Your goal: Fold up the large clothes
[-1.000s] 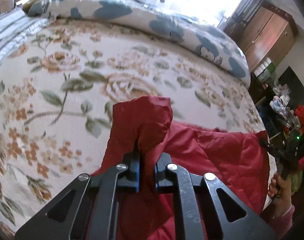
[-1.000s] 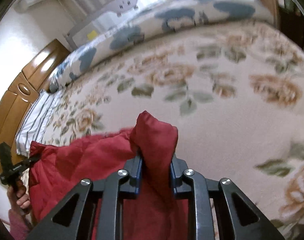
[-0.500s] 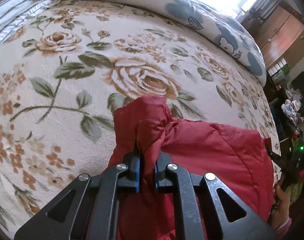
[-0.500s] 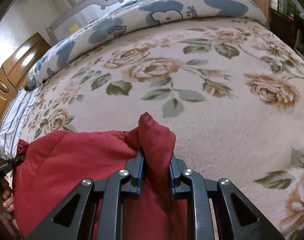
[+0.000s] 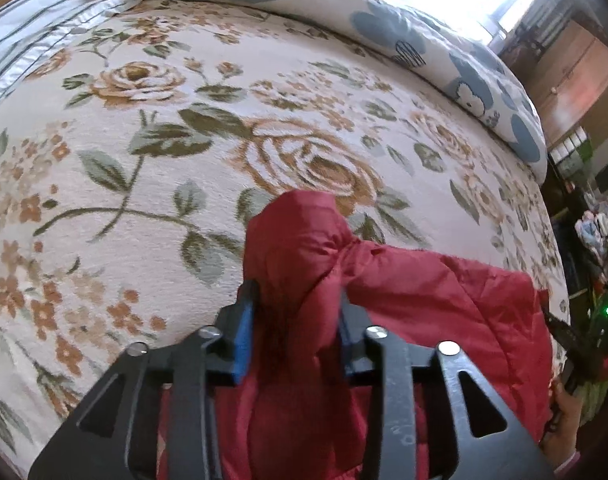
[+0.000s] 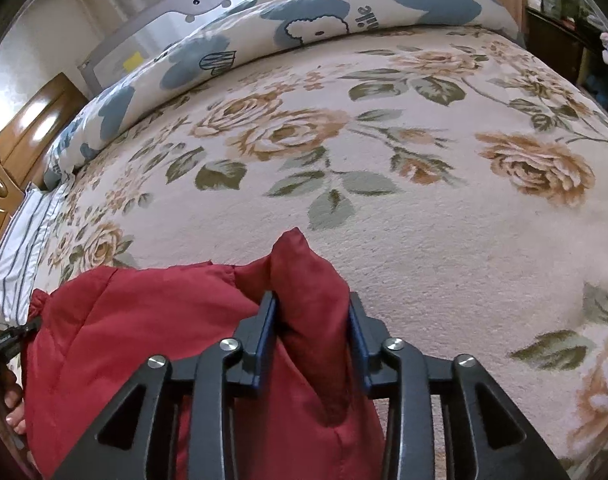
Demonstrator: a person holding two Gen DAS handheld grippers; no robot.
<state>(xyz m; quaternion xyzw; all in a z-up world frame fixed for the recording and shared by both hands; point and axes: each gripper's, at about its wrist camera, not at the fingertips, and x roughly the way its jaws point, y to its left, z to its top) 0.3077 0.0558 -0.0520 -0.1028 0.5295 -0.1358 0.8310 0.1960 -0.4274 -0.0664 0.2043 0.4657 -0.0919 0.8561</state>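
Both my pairs of jaws are opening now. Half a second ago each was pinched tight on a bunched corner of the red padded jacket (image 5: 423,304); now the blue pads stand apart, and the fabric puffs up loose between them.

In my left gripper (image 5: 292,332) the corner stands as a soft hump between the jaws, no longer squeezed (it may brush the pads, but nothing clamps it). My right gripper (image 6: 309,332) shows the same: a red peak between released jaws.

The jacket itself lies on the bed's rose-patterned blanket (image 6: 423,220), at the near edge, well short of the blue-and-white quilt (image 6: 304,20) along the far side. It has also come down onto the blanket since a second ago.

I judge this fold laid and let go; next comes backing out without dragging the corners.
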